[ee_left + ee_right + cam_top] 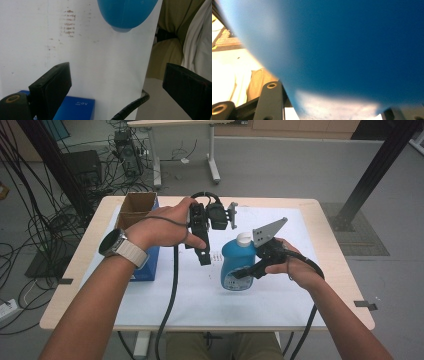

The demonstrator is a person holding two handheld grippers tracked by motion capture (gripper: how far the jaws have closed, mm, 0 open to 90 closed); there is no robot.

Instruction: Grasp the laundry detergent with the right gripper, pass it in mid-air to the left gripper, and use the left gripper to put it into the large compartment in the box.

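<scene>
A lab: floor cables (35, 227), black rig posts (377, 167), test table (325, 227).

A white sheet (200, 300) is covering most of the pale wooden worktop (330, 240). A blue box (147, 265) is lying near its left edge, an open cardboard box (135, 207) sitting at the far-left corner.

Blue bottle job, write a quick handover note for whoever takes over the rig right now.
Right gripper: shut on the blue bottle, gripping its lower body; the bottle stands upright on the white sheet, white cap on.
Left gripper: open, holding nothing, raised beside the bottle.
Cardboard box sits at the table's far left.
Done: bottle gripped.
Left: probably bringing the left gripper to the cap; nothing has touched it yet.
</scene>
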